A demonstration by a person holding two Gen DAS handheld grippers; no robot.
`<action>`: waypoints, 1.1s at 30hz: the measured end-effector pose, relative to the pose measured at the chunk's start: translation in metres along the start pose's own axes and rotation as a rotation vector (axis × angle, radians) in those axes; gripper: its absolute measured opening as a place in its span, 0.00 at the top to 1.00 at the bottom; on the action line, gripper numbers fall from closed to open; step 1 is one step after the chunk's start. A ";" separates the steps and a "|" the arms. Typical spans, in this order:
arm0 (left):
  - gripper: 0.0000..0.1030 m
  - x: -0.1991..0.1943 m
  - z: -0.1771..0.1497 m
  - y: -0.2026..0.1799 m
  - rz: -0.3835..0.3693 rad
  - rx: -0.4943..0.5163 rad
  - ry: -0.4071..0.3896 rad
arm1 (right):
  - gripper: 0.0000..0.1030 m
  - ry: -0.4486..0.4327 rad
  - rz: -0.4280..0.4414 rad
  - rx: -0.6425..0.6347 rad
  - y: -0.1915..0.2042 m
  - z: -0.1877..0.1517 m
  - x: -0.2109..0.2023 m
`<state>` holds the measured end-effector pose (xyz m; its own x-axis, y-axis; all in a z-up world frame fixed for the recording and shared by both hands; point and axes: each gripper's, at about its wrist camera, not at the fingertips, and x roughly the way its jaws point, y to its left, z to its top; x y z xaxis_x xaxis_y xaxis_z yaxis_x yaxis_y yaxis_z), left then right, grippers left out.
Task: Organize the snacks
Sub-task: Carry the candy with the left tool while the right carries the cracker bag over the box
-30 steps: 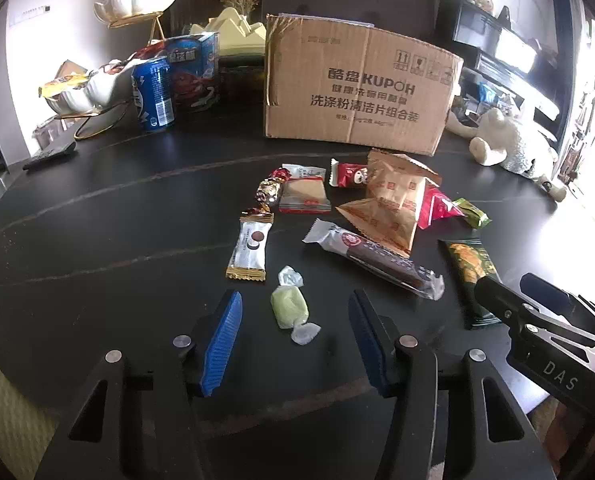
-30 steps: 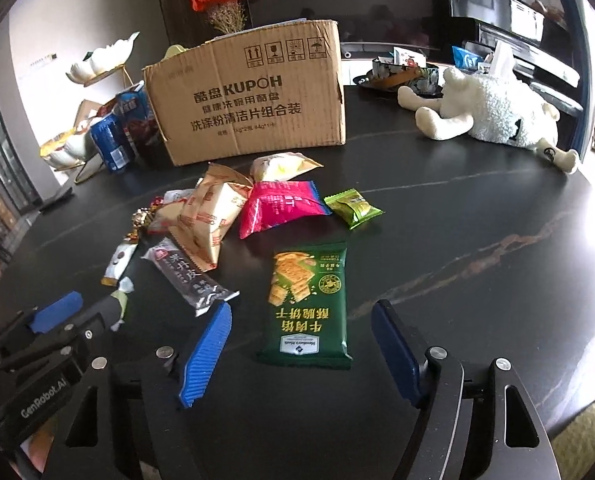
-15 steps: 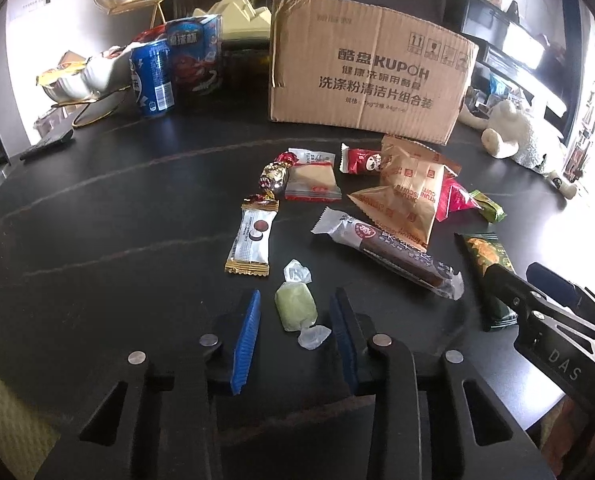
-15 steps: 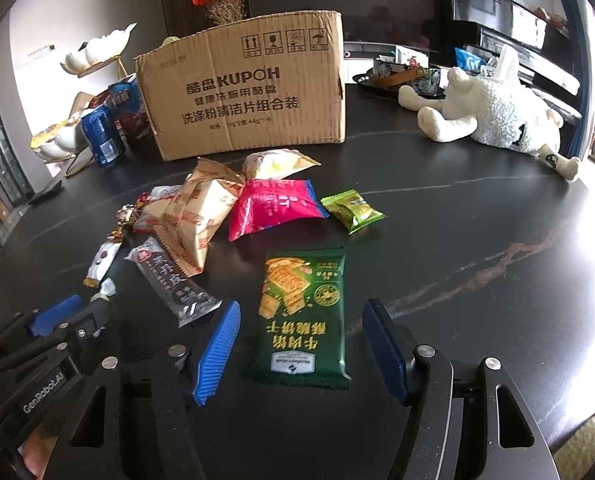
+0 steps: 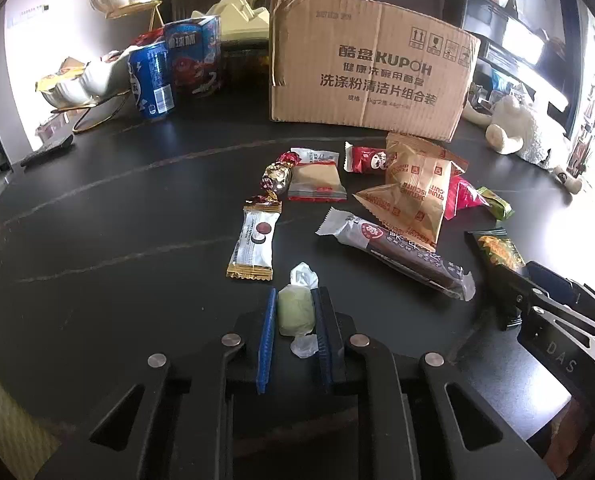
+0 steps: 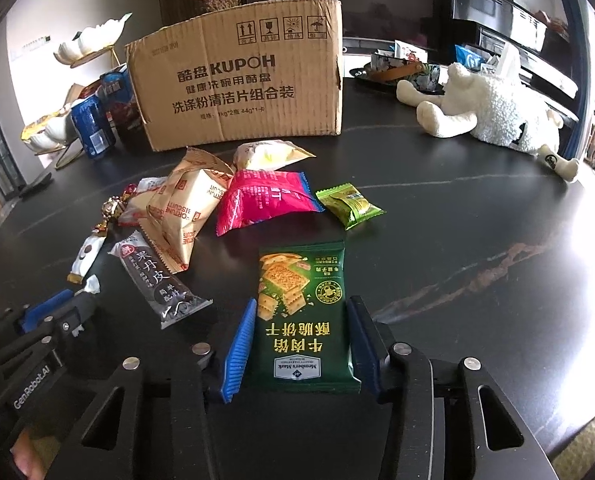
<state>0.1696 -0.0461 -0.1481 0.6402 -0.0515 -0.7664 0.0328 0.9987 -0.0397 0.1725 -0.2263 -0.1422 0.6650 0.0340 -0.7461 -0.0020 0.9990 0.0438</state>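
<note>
The left gripper [image 5: 294, 308] has its fingers clamped on the pale green candy [image 5: 296, 311], in front of the cardboard box [image 5: 367, 68]. The right gripper [image 6: 302, 330] fingers touch both edges of the green cracker packet [image 6: 305, 320], lying on the counter [image 6: 477, 220] before the box.

"KUPOH" on cardboard box [image 6: 241, 84]; "Member's Mark" on green packet [image 6: 303, 320].

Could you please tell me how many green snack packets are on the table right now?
2. The big green cracker packet lies between the right gripper fingers; the small green packet sits beyond it, beside the pink bag. Others may hide under the pile.
</note>
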 end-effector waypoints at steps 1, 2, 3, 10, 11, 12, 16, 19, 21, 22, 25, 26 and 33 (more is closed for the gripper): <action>0.81 0.000 0.000 0.000 0.000 0.003 -0.002 | 0.55 -0.002 0.000 -0.001 0.000 0.000 -0.001; 0.81 0.000 0.000 -0.001 -0.001 0.006 -0.004 | 0.55 -0.003 0.000 -0.003 0.000 0.000 -0.001; 0.81 0.000 0.000 -0.001 -0.003 0.009 -0.005 | 0.55 -0.007 0.001 -0.006 0.001 -0.001 -0.002; 0.81 -0.009 0.001 -0.001 -0.018 0.012 -0.029 | 0.55 -0.067 0.008 -0.012 0.003 0.002 -0.018; 0.81 -0.012 0.001 -0.002 -0.022 0.017 -0.038 | 0.55 -0.072 0.012 -0.012 0.004 0.002 -0.020; 0.81 -0.014 0.001 -0.003 -0.025 0.020 -0.045 | 0.55 -0.077 0.018 -0.013 0.004 0.002 -0.022; 0.81 -0.027 0.001 -0.006 -0.042 0.034 -0.070 | 0.55 -0.104 0.044 -0.021 0.007 0.003 -0.032; 0.81 -0.038 0.003 -0.009 -0.050 0.047 -0.095 | 0.55 -0.126 0.052 -0.027 0.011 0.004 -0.040; 0.81 -0.046 0.004 -0.011 -0.053 0.056 -0.113 | 0.55 -0.144 0.056 -0.033 0.013 0.005 -0.046; 0.81 -0.050 0.005 -0.011 -0.057 0.057 -0.118 | 0.55 -0.156 0.060 -0.037 0.015 0.006 -0.051; 0.81 -0.061 0.007 -0.009 -0.072 0.052 -0.129 | 0.55 -0.181 0.064 -0.053 0.019 0.008 -0.063; 0.81 -0.064 0.008 -0.008 -0.075 0.050 -0.131 | 0.55 -0.190 0.064 -0.057 0.021 0.009 -0.066; 0.81 -0.096 0.015 -0.005 -0.089 0.052 -0.193 | 0.55 -0.234 0.091 -0.066 0.031 0.015 -0.093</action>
<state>0.1198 -0.0460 -0.0649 0.7679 -0.1433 -0.6243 0.1317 0.9892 -0.0650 0.1220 -0.1986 -0.0610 0.8143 0.1242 -0.5670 -0.1135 0.9920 0.0544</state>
